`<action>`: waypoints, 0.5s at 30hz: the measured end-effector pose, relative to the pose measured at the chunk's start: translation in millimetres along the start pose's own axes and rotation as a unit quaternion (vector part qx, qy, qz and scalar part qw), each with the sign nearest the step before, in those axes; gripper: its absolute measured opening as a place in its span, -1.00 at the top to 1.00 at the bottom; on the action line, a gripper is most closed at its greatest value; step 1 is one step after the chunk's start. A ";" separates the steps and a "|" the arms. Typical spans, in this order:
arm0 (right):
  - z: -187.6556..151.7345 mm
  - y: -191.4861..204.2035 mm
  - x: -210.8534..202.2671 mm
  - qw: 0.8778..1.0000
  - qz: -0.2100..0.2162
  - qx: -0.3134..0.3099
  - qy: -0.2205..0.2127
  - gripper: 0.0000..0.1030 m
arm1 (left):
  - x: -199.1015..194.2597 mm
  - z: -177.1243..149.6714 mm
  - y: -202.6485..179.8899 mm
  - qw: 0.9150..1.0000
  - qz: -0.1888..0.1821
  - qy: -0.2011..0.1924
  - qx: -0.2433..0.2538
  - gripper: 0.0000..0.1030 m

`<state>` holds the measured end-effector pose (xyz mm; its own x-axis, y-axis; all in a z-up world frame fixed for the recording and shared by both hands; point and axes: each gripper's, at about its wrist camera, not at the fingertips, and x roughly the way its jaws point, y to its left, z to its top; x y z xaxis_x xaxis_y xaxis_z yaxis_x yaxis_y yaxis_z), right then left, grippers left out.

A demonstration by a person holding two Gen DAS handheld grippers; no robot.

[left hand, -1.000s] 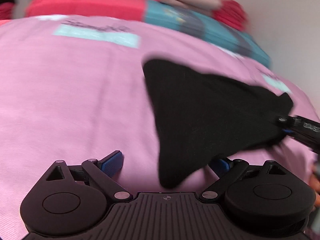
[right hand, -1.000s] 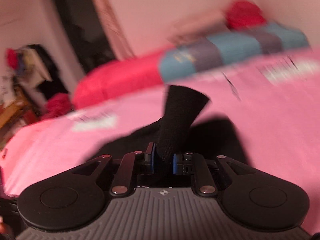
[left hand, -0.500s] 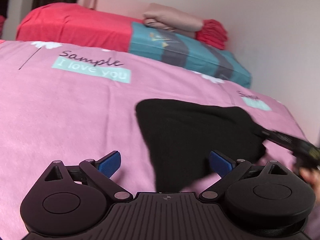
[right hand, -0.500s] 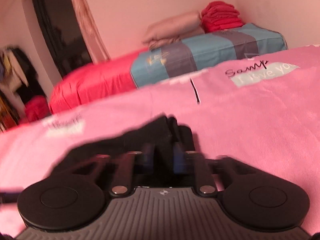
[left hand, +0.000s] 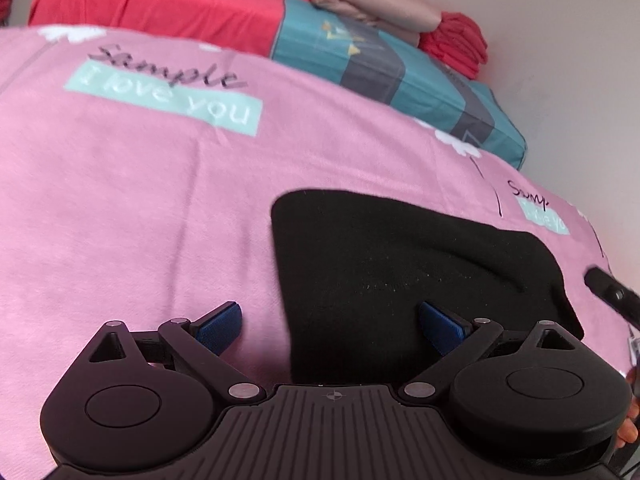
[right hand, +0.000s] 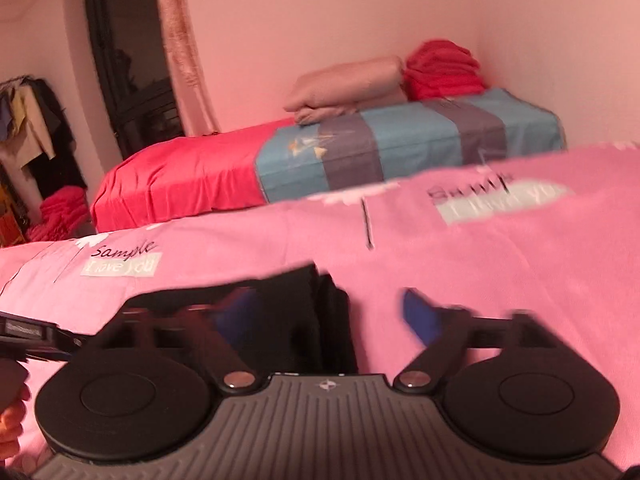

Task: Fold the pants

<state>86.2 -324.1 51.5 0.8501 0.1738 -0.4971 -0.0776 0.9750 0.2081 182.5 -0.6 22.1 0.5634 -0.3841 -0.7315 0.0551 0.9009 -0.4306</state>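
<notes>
Right gripper [right hand: 328, 312] fingers motion-blurred, blue pads smeared. Near edge of black pants [left hand: 400, 280] hidden behind left gripper [left hand: 330, 322] body. Right gripper tip [left hand: 608, 292] cut off at frame edge in left view. Hand [right hand: 12, 408] cropped at left edge. Far sheet print [right hand: 500, 196] blurred, unreadable.

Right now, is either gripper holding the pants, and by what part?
Neither. The right gripper has just opened and released the black pants; the left gripper is open too.

The pants [left hand: 404, 280] are showing plain black on a pink bedspread [left hand: 160, 208] printed with mint labels and black script; both tongs are wearing blue pads [left hand: 220, 326].
</notes>
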 end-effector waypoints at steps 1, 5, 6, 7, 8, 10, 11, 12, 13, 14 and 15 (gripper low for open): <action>3.3 3.9 7.7 1.000 0.003 -0.006 0.005 -0.73 | 4.1 -1.4 -0.6 1.000 -0.005 0.004 0.001 -1.00; -0.5 2.9 61.7 0.996 0.015 0.012 0.086 -0.72 | 12.2 -8.8 0.2 1.000 -0.017 0.016 0.014 -1.00; -5.4 -2.8 74.1 0.994 -0.009 0.020 0.107 -0.70 | 11.3 -9.6 3.0 0.999 -0.024 0.019 0.015 -1.00; -8.4 -11.1 77.1 0.993 -0.006 0.044 0.112 -0.72 | 9.5 -9.9 6.2 0.999 -0.032 0.022 0.017 -1.00; -10.9 -20.3 72.9 0.990 0.011 0.081 0.112 -0.72 | 7.0 -10.2 9.0 0.999 -0.038 0.023 0.023 -1.00; -14.5 -27.8 58.5 0.987 0.034 0.113 0.109 -0.73 | 4.4 -8.9 12.5 0.998 -0.042 0.022 0.031 -1.00; -16.1 -27.4 53.1 0.987 0.044 0.109 0.109 -0.76 | 5.7 -7.8 13.1 0.998 -0.045 0.024 0.027 -1.00; -18.6 -26.5 51.3 0.986 0.054 0.105 0.117 -0.83 | 8.5 -6.9 12.8 0.998 -0.049 0.027 0.022 -1.00; -22.2 -26.0 53.2 0.983 0.065 0.107 0.132 -0.84 | 12.3 -5.8 11.4 0.998 -0.053 0.031 0.017 -1.00; -26.0 -27.3 57.6 0.980 0.075 0.115 0.144 -0.87 | 16.0 -5.7 9.1 0.998 -0.057 0.034 0.015 -1.00; -28.3 -27.2 59.0 0.981 0.077 0.115 0.136 -0.89 | 18.7 -5.9 5.7 0.997 -0.061 0.036 0.020 -1.00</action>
<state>123.8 -336.5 -7.4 0.6641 0.3771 -0.6456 -0.0470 0.8828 0.4674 188.5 -3.9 2.8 0.4901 -0.5034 -0.7117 0.1527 0.8534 -0.4984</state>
